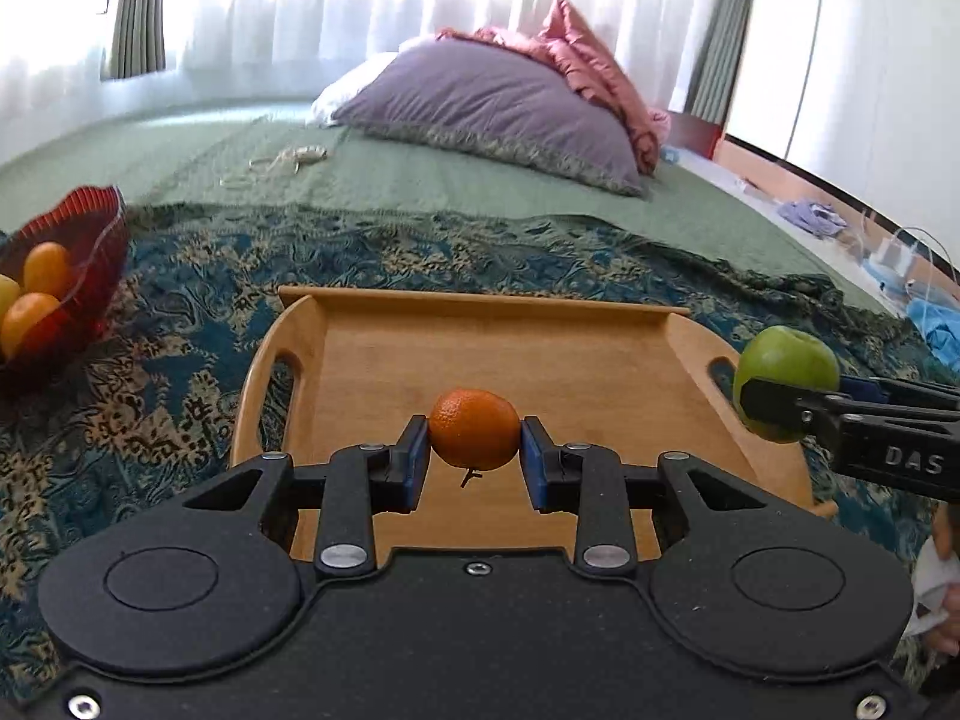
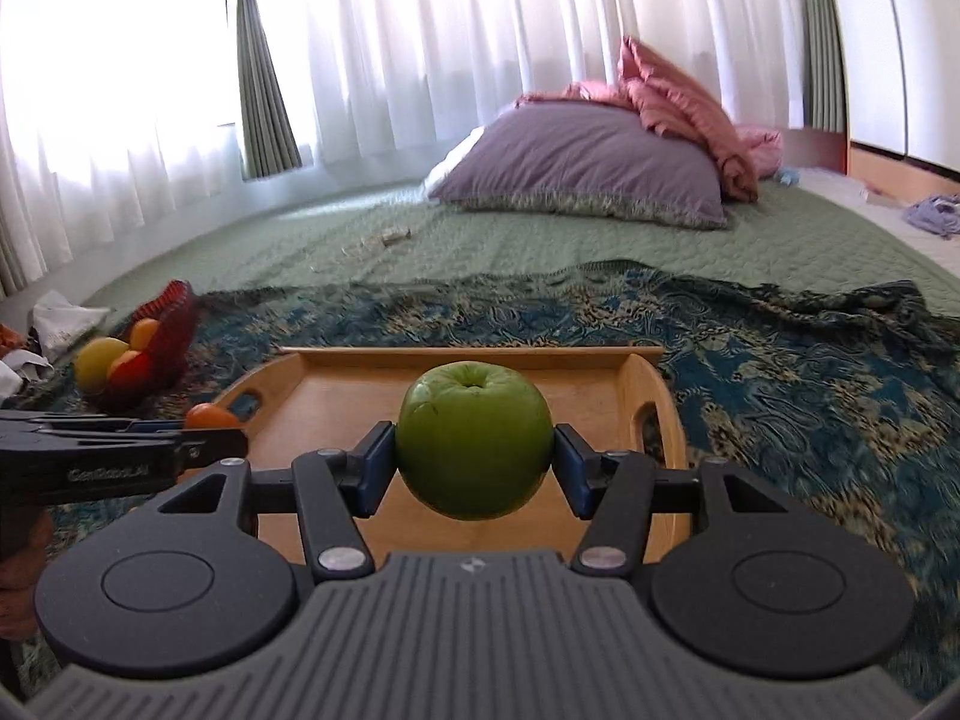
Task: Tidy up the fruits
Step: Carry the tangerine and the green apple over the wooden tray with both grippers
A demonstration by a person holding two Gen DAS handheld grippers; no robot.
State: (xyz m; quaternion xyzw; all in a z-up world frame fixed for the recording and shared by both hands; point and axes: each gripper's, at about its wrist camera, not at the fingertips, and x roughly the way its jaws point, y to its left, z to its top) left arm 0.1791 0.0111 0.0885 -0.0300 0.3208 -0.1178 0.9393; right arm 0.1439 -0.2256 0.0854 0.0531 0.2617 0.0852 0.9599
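Left gripper (image 1: 474,441) clamps a mandarin (image 1: 474,429), right gripper (image 2: 474,459) clamps a green apple (image 2: 474,441), both carried above the bare wooden tray (image 1: 492,354) directly ahead; judged next: lower, then release separately.

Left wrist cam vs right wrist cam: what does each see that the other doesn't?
Left wrist only: cables and blue cloth at the bed's right edge, a white sleeve. Right wrist only: crumpled white cloth left of the red bowl. Both: wooden tray, left gripper shut on the orange, right gripper shut on the green apple, purple pillow.
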